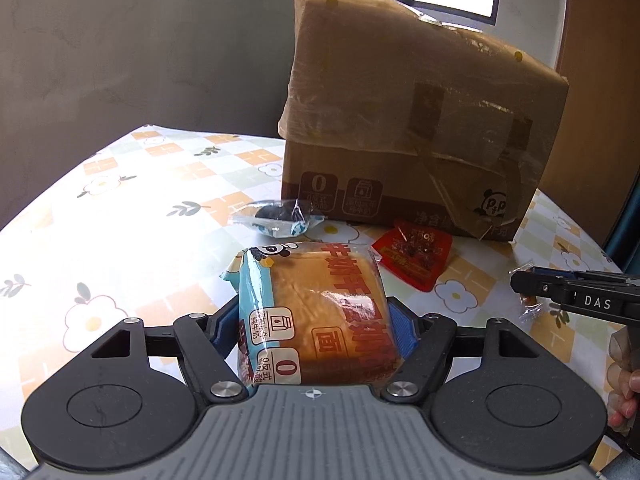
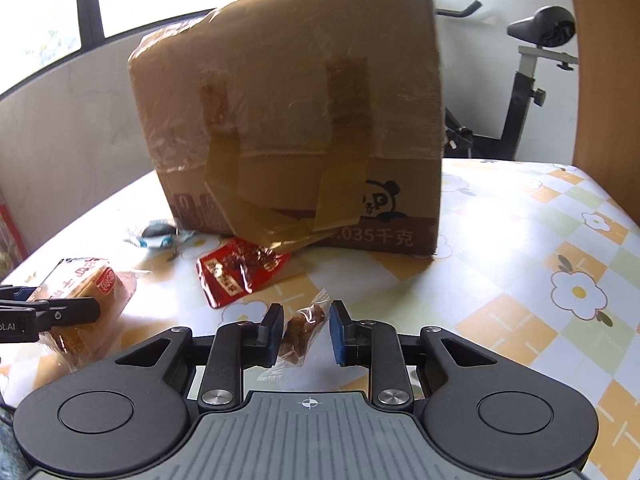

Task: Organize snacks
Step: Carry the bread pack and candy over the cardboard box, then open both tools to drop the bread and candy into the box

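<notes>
My left gripper (image 1: pixel 312 320) is shut on a wrapped bread cake (image 1: pixel 320 312) with a blue and orange wrapper, held just above the table; it also shows in the right wrist view (image 2: pixel 86 292). My right gripper (image 2: pixel 304 330) is open around a small clear-wrapped brown snack (image 2: pixel 302 330) that lies on the table, the pads apart from it. A red snack packet (image 2: pixel 236 270) and a small dark wrapped cookie (image 2: pixel 158 232) lie in front of a taped cardboard box (image 2: pixel 296 120). These also show in the left wrist view: the packet (image 1: pixel 414 258), the cookie (image 1: pixel 276 216), the box (image 1: pixel 416 120).
The table (image 2: pixel 520 280) has a flower-check cloth. An exercise bike (image 2: pixel 532 80) stands behind it at the right. A grey wall (image 1: pixel 140 60) runs behind the table at the left. The right gripper's arm (image 1: pixel 576 296) shows at the right edge of the left wrist view.
</notes>
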Demonstrator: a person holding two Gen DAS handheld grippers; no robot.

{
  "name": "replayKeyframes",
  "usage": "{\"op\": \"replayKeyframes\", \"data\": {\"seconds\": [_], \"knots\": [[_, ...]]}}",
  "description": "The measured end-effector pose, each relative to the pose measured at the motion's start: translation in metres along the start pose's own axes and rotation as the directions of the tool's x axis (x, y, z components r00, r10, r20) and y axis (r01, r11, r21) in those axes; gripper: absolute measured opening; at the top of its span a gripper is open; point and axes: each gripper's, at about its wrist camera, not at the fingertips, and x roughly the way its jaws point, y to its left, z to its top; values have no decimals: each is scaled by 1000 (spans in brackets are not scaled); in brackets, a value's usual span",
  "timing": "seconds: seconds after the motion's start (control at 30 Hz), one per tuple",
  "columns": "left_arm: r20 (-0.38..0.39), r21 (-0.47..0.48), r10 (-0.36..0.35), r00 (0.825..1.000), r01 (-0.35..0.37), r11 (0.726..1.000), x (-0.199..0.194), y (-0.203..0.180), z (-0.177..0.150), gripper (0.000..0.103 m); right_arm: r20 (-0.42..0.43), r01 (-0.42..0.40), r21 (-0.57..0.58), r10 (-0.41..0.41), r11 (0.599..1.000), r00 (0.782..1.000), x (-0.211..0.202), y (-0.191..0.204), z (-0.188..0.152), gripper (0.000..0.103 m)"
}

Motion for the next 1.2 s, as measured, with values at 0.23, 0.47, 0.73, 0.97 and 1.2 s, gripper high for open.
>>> {"op": "replayKeyframes", "data": {"seconds": [0.23, 0.47, 0.73, 0.97, 1.2], "knots": [[128, 25, -40, 991, 37, 999, -30, -2, 52, 75, 157, -15, -34, 20, 999, 987, -38, -6, 49, 23], [344, 144, -89, 935, 41, 989, -52, -29, 147, 75, 340, -42, -72, 64, 997, 938, -70, -17, 145, 23], [301, 165, -85, 950, 36, 986, 14, -63, 243, 75, 307, 19, -45, -4, 999, 952, -25, -20, 227, 23], [143, 182, -15, 990, -12, 983, 78, -67, 263, 76, 194, 95, -12, -91, 995, 977, 26, -22, 235, 23], [117, 208, 35, 992, -59, 976, 86, -64, 254, 79, 204, 121, -20, -114, 992, 972, 30, -18, 219, 47]]}}
